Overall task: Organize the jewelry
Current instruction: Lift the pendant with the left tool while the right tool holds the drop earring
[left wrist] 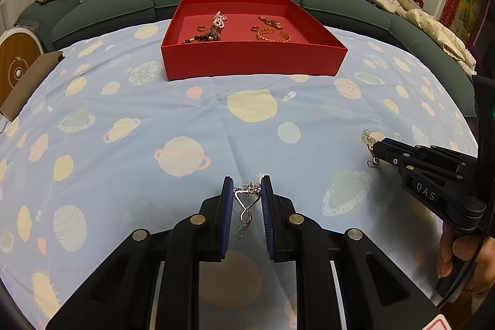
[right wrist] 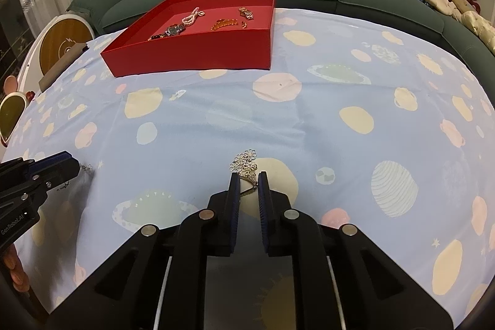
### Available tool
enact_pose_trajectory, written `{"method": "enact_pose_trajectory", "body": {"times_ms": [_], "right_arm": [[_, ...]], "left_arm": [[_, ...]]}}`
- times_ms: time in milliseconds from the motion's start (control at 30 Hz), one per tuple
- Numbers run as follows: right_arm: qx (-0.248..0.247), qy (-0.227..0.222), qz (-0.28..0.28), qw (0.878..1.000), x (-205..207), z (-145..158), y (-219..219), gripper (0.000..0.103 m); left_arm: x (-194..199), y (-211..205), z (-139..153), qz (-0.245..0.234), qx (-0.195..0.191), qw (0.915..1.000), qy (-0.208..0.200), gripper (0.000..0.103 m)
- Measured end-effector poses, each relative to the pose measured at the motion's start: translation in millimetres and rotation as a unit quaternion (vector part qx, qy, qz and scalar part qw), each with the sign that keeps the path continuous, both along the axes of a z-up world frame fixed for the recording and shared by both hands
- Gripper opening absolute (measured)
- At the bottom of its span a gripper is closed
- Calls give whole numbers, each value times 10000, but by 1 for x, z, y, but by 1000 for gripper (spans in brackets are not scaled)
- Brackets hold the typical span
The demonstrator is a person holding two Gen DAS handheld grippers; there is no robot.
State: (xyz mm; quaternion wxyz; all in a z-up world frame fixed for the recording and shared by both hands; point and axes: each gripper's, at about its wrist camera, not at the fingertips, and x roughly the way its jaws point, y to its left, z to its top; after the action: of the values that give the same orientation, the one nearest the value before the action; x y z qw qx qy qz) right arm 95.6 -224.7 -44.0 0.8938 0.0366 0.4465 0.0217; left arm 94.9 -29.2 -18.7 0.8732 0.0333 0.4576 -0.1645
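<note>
Left wrist: earring [left wrist: 246, 207] between left gripper [left wrist: 246, 186] pads.

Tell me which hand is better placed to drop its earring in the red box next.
Left, probably. The left gripper grips the silver earring facing the red box; from the right gripper it sits off left.

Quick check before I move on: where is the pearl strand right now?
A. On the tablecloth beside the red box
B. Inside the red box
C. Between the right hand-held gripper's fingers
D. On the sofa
B: the pearl strand lies on the floor of the red box, among other jewelry.
</note>
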Motion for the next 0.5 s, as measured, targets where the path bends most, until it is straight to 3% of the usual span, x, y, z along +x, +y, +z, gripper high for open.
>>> {"method": "enact_pose_trajectory", "body": {"times_ms": [167,500], "right_arm": [[-3,-114,93,9999,-6,7,5,2],[182,-435,188,9987,-19,37,9,2]], "left_arm": [[0,1,1,6,-24,10000,-6,15],[-4,1,12,-48,-132,9999,-91,15]]}}
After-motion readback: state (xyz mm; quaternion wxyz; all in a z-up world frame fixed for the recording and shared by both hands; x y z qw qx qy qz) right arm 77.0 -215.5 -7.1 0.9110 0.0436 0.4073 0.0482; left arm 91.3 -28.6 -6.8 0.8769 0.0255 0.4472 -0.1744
